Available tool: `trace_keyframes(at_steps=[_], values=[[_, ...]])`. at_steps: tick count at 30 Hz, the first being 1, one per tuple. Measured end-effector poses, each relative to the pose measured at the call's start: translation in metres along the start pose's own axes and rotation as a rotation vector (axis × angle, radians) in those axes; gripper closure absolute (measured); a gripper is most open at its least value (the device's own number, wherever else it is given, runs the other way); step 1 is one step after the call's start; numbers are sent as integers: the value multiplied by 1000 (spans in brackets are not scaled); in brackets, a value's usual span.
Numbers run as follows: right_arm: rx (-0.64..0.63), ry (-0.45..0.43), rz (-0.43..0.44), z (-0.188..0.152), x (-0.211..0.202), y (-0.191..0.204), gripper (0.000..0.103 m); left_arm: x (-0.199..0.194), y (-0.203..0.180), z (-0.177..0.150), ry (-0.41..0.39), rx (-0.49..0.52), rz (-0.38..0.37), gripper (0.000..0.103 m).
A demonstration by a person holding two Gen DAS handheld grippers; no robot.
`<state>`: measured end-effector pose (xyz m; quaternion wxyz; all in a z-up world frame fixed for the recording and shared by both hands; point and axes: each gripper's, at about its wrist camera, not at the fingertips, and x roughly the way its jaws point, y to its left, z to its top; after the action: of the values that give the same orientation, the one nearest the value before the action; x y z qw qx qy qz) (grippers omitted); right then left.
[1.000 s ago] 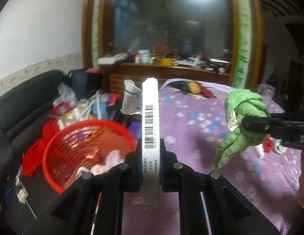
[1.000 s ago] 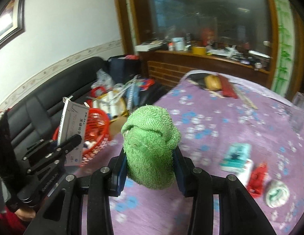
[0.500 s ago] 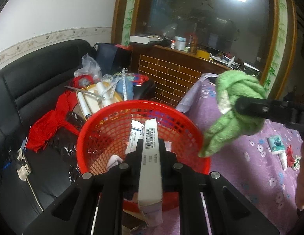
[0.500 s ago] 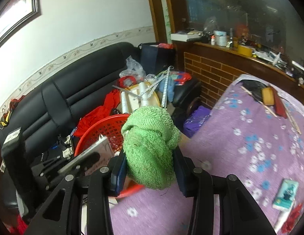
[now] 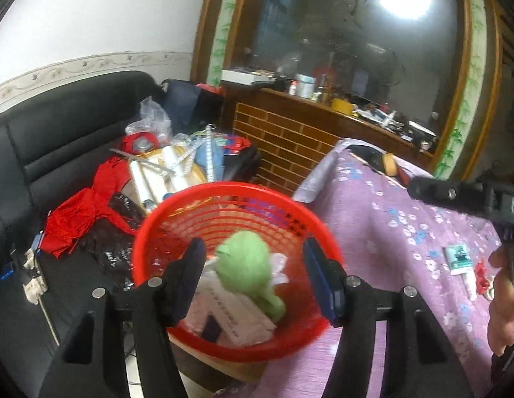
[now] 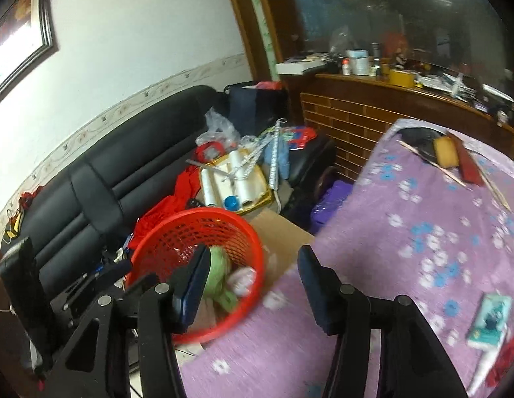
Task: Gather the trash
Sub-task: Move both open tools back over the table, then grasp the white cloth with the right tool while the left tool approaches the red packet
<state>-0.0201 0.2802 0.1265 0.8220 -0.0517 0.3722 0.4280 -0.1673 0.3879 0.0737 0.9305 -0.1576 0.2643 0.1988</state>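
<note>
Red mesh basket (image 5: 235, 205), latticed all round, with a pale green cloth (image 5: 247, 267) and a white box (image 5: 238, 315) with dark print inside. Purple tablecloth (image 5: 389, 232) scattered with small white and blue flowers. Black sofa (image 5: 58, 126), glossy, under a heap of red fabric (image 5: 81, 215). White wall (image 6: 141, 33) banded by a cream border with a leafy motif. Brown brick-patterned counter front (image 5: 283, 139). Black gripper frames with dark blue pads (image 5: 320, 275). Teal and white packet (image 6: 489, 318) on the purple cloth.
</note>
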Motion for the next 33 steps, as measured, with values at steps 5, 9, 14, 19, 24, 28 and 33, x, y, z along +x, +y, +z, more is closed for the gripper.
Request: trace_keyframes(at_steps=[5, 9, 14, 19, 24, 28, 33], values=[[47, -4, -38, -33, -39, -30, 44, -11, -43, -4, -3, 66, -57, 43], [96, -27, -72, -60, -75, -58, 44, -14, -77, -10, 13, 121, -90, 43], [152, -76, -143, -91, -126, -92, 44, -18, -133, -21, 38, 201, -159, 43], [229, -115, -241, -118, -169, -136, 43, -23, -188, -36, 54, 298, -225, 43], [327, -122, -373, -147, -208, -195, 38, -27, -240, -49, 83, 374, -305, 43], [411, -64, -539, -165, -222, -250, 32, -33, -271, -62, 94, 437, -335, 43], [464, 3, -651, -185, -221, -302, 32, -33, -300, -77, 115, 495, -353, 43]])
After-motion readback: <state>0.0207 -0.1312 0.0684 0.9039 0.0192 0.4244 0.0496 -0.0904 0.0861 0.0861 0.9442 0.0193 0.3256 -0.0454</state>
